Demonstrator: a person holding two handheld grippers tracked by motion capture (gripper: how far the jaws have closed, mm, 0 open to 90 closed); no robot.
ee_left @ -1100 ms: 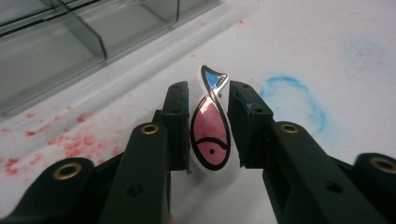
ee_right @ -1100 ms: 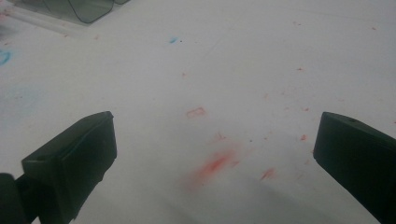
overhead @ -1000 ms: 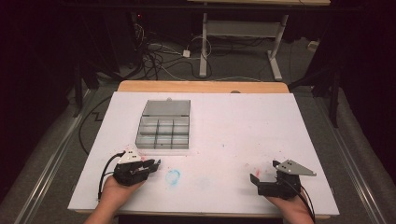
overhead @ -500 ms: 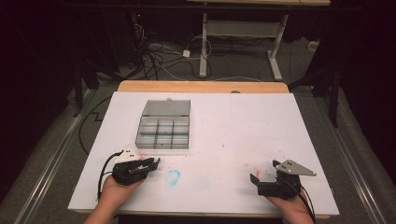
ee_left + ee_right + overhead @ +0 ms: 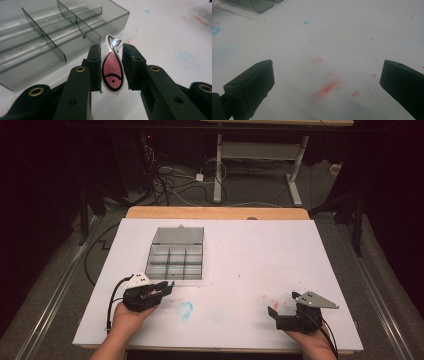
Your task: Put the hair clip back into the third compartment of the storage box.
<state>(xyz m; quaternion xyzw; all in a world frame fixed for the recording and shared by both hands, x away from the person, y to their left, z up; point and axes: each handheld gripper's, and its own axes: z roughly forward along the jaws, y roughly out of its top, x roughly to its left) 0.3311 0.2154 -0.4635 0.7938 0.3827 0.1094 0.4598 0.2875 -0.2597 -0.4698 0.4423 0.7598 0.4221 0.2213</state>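
1. The left gripper (image 5: 110,67) has its fingers (image 5: 93,66) narrowed onto a small pink fish-shaped tag (image 5: 113,72) — held on edge, tail (image 5: 113,41) poking past the tips.
2. Step in hand, I'd say: carrying it toward the grey compartment box (image 5: 175,256) just beyond; next comes a careful lift over the near wall.
3. The right gripper (image 5: 324,82) rests wide, with nothing between, over the stained white counter (image 5: 250,250).

only obstacle on the desk (image 5: 260,250) is the grey box (image 5: 176,255), right ahead of the left gripper (image 5: 167,286); the right half is wide open for passing.
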